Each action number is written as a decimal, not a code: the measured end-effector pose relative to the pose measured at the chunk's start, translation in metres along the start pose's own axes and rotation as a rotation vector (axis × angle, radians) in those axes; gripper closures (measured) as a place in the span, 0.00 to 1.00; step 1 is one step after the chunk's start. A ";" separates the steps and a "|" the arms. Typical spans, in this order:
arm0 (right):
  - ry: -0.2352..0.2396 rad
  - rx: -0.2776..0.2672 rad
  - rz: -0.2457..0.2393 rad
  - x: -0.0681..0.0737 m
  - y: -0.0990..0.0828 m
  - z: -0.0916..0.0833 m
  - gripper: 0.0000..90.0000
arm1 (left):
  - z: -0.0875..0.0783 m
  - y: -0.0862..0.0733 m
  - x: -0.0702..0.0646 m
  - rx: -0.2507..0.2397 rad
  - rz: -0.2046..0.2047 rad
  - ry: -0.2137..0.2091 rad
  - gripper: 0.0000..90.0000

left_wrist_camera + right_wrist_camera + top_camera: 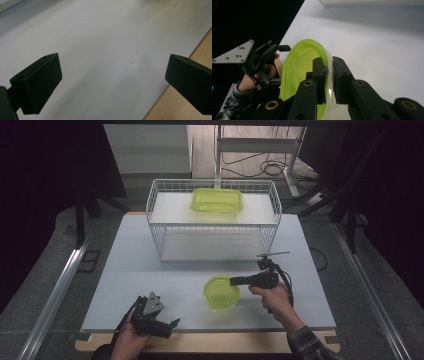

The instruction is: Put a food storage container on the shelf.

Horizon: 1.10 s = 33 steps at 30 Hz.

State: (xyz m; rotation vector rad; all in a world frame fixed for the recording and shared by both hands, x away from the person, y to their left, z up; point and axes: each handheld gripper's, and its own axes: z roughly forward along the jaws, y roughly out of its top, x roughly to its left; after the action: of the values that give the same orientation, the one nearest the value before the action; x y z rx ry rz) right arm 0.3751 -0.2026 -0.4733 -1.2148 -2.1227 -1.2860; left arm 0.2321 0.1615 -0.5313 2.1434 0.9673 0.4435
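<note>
On the table, right gripper (328,75) pinching green bowl (220,292) rim, left gripper (167,325) seemingly idle

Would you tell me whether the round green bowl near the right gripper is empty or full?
Empty: the green bowl shows only its bare green inside; right gripper clamps its rim.

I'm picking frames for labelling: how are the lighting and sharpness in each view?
High view: dark surroundings, lit white table, sharp. Left gripper view: tabletop softly blurred. Right gripper view: translucent lime-green round plastic bowl bright and crisp, background black at left.
</note>
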 end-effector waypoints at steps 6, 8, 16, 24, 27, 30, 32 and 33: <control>0.007 -0.020 0.001 0.003 0.005 -0.006 0.90 | -0.002 0.000 0.001 -0.018 -0.020 -0.011 0.01; 0.010 -0.028 0.005 0.005 0.007 -0.009 0.90 | -0.003 0.001 0.002 -0.024 -0.028 -0.017 0.01; 0.025 -0.055 0.000 0.010 0.016 -0.017 0.90 | -0.005 0.001 0.003 -0.041 -0.045 -0.028 0.01; 0.027 -0.080 -0.005 0.018 0.028 -0.023 0.90 | -0.005 0.001 0.003 -0.042 -0.045 -0.029 0.01; 0.027 -0.087 -0.006 0.021 0.032 -0.025 0.90 | -0.005 0.001 0.003 -0.039 -0.043 -0.029 0.01; 0.028 -0.098 -0.010 0.024 0.037 -0.028 0.90 | -0.005 0.001 0.003 -0.038 -0.043 -0.029 0.01; 0.031 -0.109 -0.011 0.026 0.041 -0.031 0.90 | -0.005 0.001 0.003 -0.037 -0.041 -0.028 0.01; 0.031 -0.114 -0.011 0.027 0.042 -0.032 0.90 | -0.005 0.001 0.003 -0.036 -0.041 -0.028 0.01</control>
State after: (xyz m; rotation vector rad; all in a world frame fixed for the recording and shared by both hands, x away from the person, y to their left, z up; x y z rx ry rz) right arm 0.3914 -0.2081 -0.4166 -1.2215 -2.0622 -1.4393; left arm 0.2322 0.1658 -0.5272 2.0883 0.9782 0.4077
